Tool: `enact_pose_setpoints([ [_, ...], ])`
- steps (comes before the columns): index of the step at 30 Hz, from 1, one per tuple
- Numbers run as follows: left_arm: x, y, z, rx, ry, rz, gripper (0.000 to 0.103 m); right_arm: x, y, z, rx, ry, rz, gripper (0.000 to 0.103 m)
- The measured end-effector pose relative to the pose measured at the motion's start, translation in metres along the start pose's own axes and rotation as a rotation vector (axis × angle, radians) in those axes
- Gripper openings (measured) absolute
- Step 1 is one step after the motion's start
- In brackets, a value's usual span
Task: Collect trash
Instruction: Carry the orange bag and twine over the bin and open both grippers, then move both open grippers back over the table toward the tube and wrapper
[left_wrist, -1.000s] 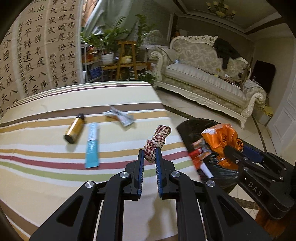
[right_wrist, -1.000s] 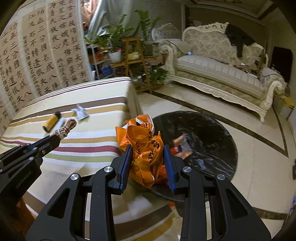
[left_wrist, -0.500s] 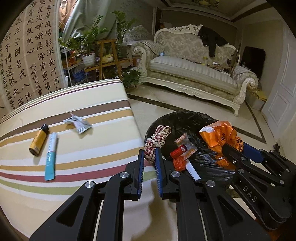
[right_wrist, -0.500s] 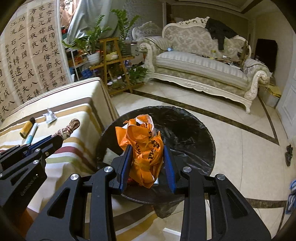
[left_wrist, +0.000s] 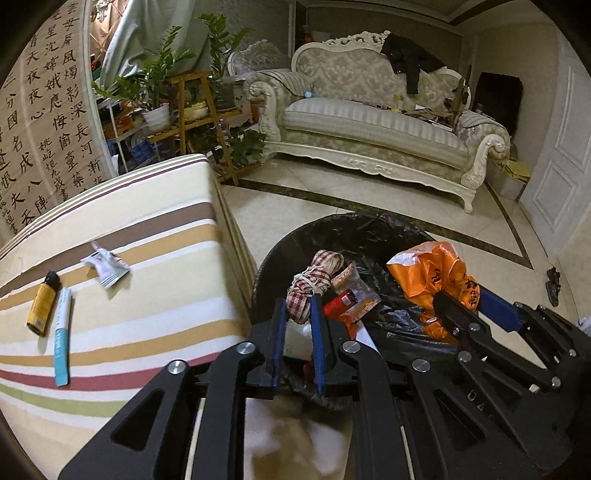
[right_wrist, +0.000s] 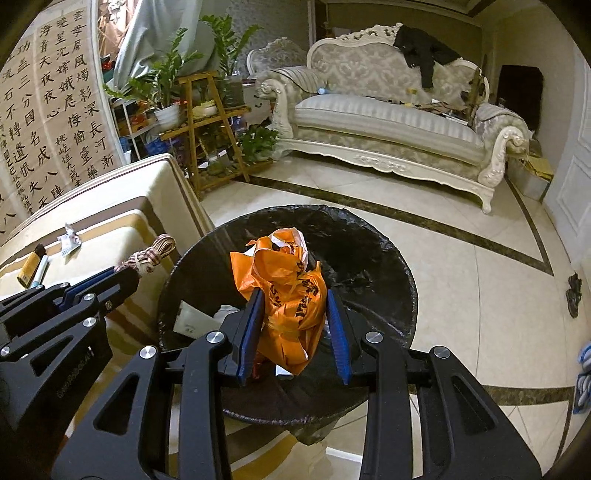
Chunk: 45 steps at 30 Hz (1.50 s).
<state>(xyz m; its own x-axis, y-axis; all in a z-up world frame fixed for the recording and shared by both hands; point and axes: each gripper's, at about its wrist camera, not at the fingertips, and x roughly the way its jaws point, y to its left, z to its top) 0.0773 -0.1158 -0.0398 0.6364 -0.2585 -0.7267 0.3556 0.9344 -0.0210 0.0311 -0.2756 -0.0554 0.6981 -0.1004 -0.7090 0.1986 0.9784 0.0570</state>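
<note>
Left fingers (left_wrist: 297, 325): nearly closed, pinching checked cloth bundle (left_wrist: 314, 277) over bin (left_wrist: 354, 229).
Right fingers (right_wrist: 291, 328): opening, orange bag (right_wrist: 284, 291) between them above bin.
Left to do: bottle (left_wrist: 42, 304), tube (left_wrist: 62, 334), wrapper (left_wrist: 105, 264) on bench (left_wrist: 155, 221), off left.

Large black brush-written Chinese characters run in vertical columns down a calligraphy scroll (left_wrist: 48, 122) hanging at far left; among those legible are 夜, 深, 長, 河, 成 and 心. The letters "DA" are moulded into the black frame of the right gripper (left_wrist: 465, 299), seen near right from the left wrist. An orange plastic bag (right_wrist: 288, 295) carries dark printed characters, too crumpled to read. Small print on a teal-and-white tube (left_wrist: 62, 338) lying on the striped cloth is illegible.
</note>
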Motion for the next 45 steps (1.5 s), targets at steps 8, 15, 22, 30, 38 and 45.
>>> enact_pose_setpoints([
  [8,0.001,0.005,0.000,-0.033,0.009,0.009,0.049,0.004,-0.006,-0.001,0.032,0.006,-0.016,0.046],
  [15,-0.006,0.014,-0.001,-0.047,0.005,0.028,0.056,0.004,-0.007,-0.001,0.033,0.005,-0.015,0.046],
  [22,-0.018,0.036,-0.007,-0.079,0.002,0.060,0.057,-0.001,0.009,0.000,0.004,0.002,0.002,0.046],
  [30,-0.032,0.082,-0.015,-0.151,-0.004,0.147,0.057,-0.007,0.027,0.004,-0.019,-0.007,0.027,0.047],
  [38,-0.031,0.137,-0.026,-0.252,0.031,0.257,0.057,-0.004,0.045,0.009,-0.048,-0.002,0.053,0.047],
  [45,-0.019,0.158,-0.026,-0.284,0.095,0.260,0.057,-0.001,0.071,0.014,-0.093,0.005,0.095,0.047],
])
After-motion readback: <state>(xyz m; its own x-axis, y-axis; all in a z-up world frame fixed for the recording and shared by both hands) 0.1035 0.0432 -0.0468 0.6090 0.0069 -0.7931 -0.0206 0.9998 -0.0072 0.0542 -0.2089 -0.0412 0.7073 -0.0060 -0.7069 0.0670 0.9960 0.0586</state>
